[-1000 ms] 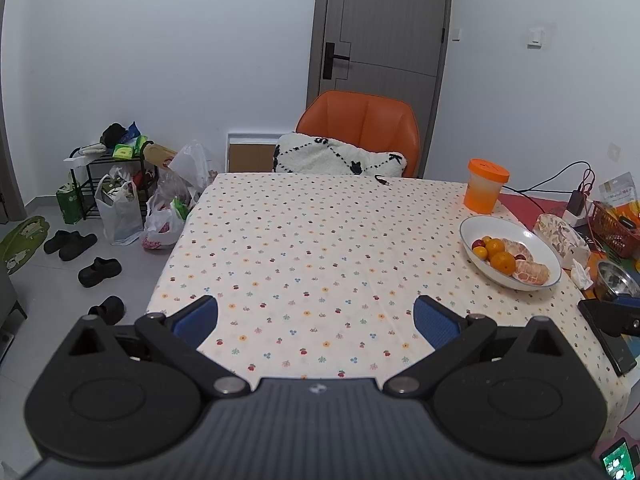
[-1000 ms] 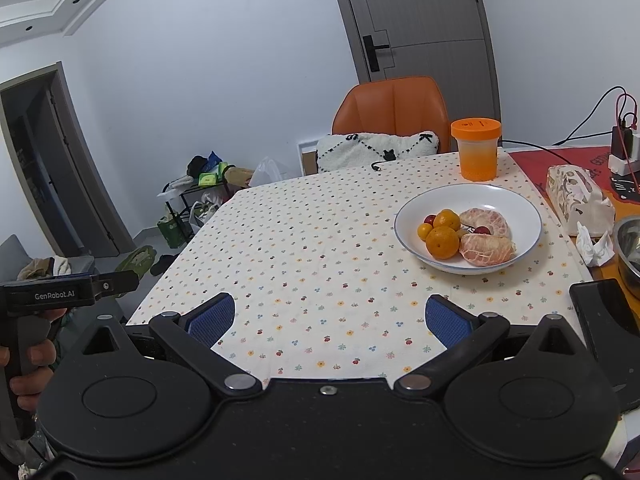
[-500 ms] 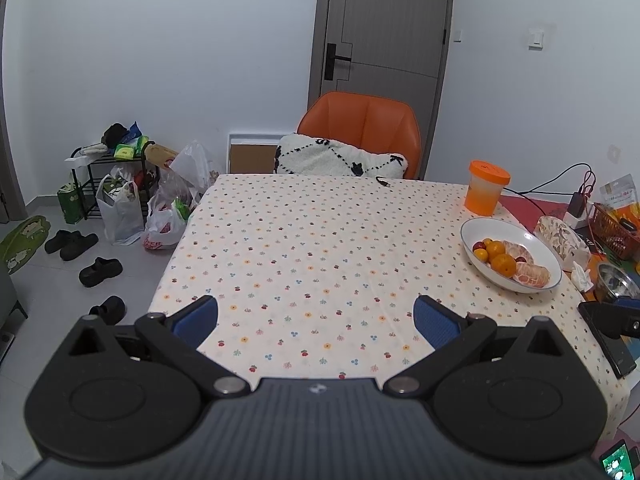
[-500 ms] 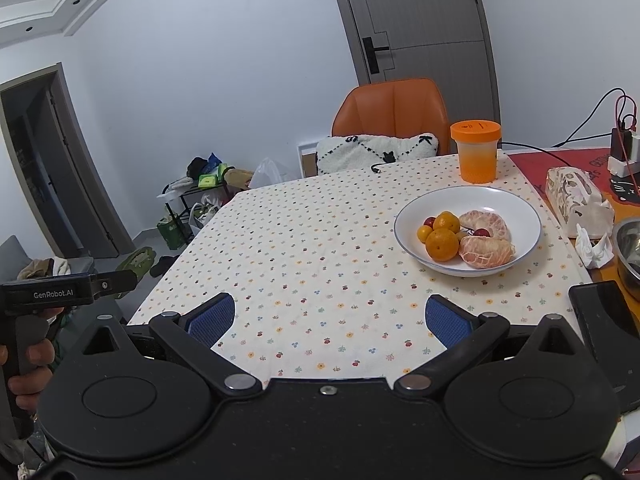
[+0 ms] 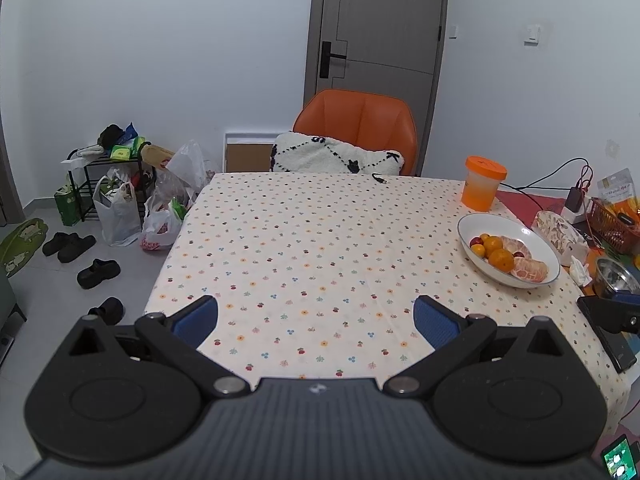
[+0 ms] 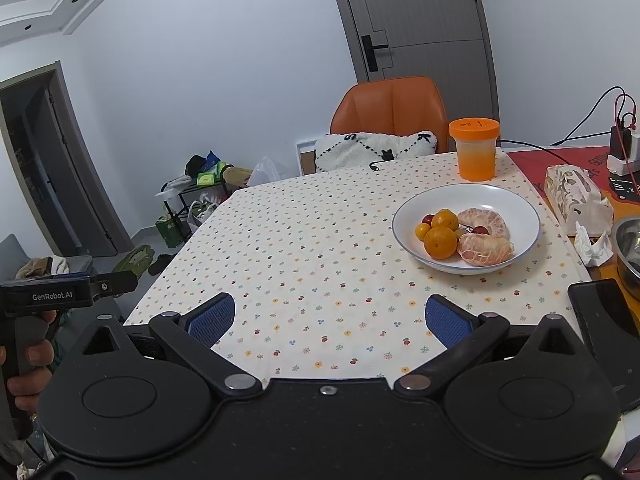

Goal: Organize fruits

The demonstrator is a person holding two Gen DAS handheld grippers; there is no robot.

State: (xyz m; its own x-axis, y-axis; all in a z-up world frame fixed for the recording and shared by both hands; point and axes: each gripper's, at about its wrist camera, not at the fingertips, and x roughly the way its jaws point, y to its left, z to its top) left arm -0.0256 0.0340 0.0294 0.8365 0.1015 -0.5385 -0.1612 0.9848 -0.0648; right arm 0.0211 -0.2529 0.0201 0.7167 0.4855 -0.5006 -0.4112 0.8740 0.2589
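All fruit [image 6: 460,234] is seen gathered in the far-right bowl [image 6: 520,208] — sorted or awaiting sorting; left gripper [image 5: 316,318] and right gripper [image 6: 330,314] are held wide apart, empty.

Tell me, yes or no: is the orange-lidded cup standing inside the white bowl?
No, the orange-lidded cup stands on the tablecloth behind the white bowl, apart from it.

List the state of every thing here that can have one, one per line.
left gripper: open, holding nothing
right gripper: open, holding nothing
white bowl: upright, holds fruit
large peeled citrus: peeled, in the bowl
mandarin: unpeeled, in the bowl
orange-lidded jar: upright, lid on
grey door: shut
orange chair: pushed up to the table, cushion on it
steel bowl: upright, contents out of view
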